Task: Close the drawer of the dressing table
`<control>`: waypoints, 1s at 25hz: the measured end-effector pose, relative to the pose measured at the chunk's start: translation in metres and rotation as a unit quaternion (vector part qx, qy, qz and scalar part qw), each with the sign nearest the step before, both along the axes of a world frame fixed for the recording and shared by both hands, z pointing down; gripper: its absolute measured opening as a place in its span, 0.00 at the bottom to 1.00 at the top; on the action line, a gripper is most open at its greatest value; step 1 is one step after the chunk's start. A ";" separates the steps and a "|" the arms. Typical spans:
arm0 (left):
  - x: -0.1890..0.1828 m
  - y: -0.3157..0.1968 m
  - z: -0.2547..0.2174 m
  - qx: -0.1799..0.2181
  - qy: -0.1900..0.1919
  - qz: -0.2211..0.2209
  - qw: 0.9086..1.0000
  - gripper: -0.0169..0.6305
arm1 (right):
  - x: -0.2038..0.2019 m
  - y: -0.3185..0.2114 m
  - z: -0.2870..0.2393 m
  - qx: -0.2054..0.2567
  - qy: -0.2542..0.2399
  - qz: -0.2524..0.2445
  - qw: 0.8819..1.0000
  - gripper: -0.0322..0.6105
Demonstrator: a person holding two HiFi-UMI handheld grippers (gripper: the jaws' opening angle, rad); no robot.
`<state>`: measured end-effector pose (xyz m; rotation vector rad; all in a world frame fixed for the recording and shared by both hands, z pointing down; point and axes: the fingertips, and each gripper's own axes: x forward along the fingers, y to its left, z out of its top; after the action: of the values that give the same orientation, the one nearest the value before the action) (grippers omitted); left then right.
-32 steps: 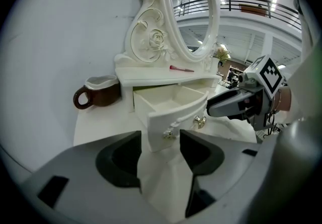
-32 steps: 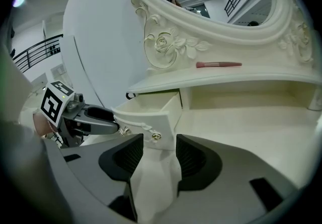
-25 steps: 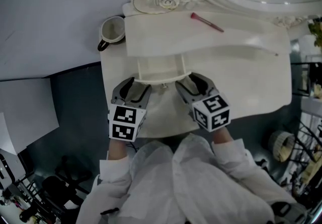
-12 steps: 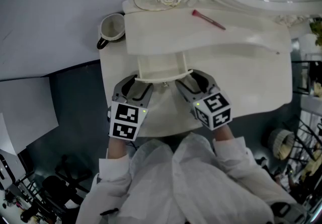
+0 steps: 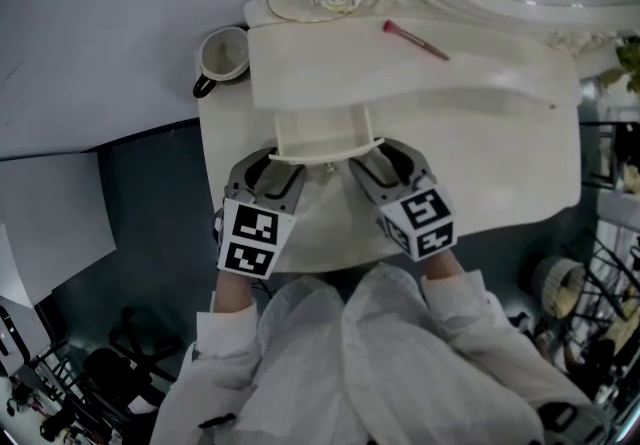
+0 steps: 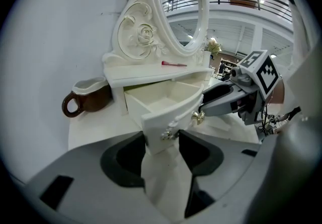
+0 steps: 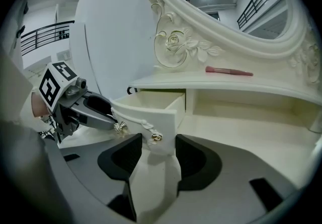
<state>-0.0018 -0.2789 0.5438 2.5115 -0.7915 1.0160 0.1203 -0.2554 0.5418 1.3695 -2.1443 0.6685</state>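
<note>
Head view, tools (image 5: 272,169) (image 5: 382,161) spread wide, perhaps touching drawer (image 5: 320,133)

The dressing table (image 5: 500,133) is cream-white, the mug (image 6: 85,99) brown, the brush (image 5: 415,41) pinkish-red.

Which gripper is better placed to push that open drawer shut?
Neither clearly: the left gripper and right gripper each straddle one end of the drawer front, jaws open. Probably push with both.

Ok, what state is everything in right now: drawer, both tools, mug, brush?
Drawer: pulled out, nothing visible inside.
Left tool: open, drawer front's left knob between its jaws.
Right tool: open, right knob between its jaws.
Mug: upright on the tabletop.
Pink brush: lying flat on the shelf.
</note>
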 end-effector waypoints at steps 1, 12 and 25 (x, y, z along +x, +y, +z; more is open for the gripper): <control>0.000 0.000 0.000 0.000 -0.001 0.001 1.000 0.35 | 0.000 0.000 0.000 0.002 0.003 0.001 1.000 0.36; 0.001 0.002 0.004 0.028 -0.026 0.006 0.999 0.34 | -0.002 -0.001 -0.004 0.026 0.025 -0.009 0.999 0.35; 0.002 -0.008 -0.004 0.049 -0.022 -0.008 0.999 0.34 | -0.001 -0.011 -0.014 0.037 0.045 -0.020 0.998 0.35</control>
<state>0.0001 -0.2872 0.5401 2.5682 -0.8927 1.0560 0.1191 -0.2660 0.5277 1.3652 -2.1371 0.5065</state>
